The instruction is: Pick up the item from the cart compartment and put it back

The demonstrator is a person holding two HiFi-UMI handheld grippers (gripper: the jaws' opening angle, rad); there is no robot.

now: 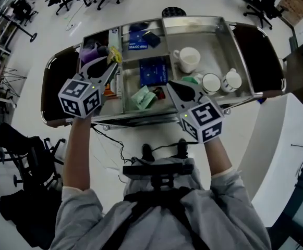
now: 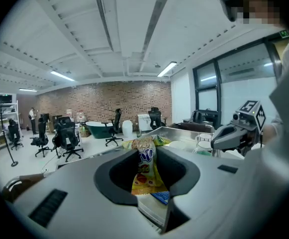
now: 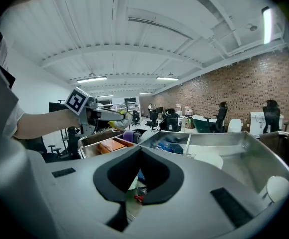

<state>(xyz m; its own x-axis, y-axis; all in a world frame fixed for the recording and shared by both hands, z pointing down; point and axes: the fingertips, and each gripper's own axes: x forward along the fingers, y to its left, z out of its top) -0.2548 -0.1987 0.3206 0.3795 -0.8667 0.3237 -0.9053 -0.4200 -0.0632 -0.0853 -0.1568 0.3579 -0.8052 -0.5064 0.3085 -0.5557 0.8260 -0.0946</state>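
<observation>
Left hand-held gripper (image 1: 108, 71) is clamped mid-body on a yellow snack packet (image 2: 145, 169), lifted over the cart's (image 1: 234, 40) left compartments; it looks light, soft, crinkly and slippery, so pinch the flat faces gently; right hand-held gripper (image 3: 140, 152) has its jaws together, empty.

Three cups (image 1: 186, 59) (image 1: 211, 82) (image 1: 232, 79), two grippers (image 1: 111, 62) (image 1: 172, 86), one snack packet (image 2: 145, 169)

In the head view the left tongs (image 1: 112, 63) cover most of the snack packet (image 1: 116, 54), its print unreadable.
</observation>
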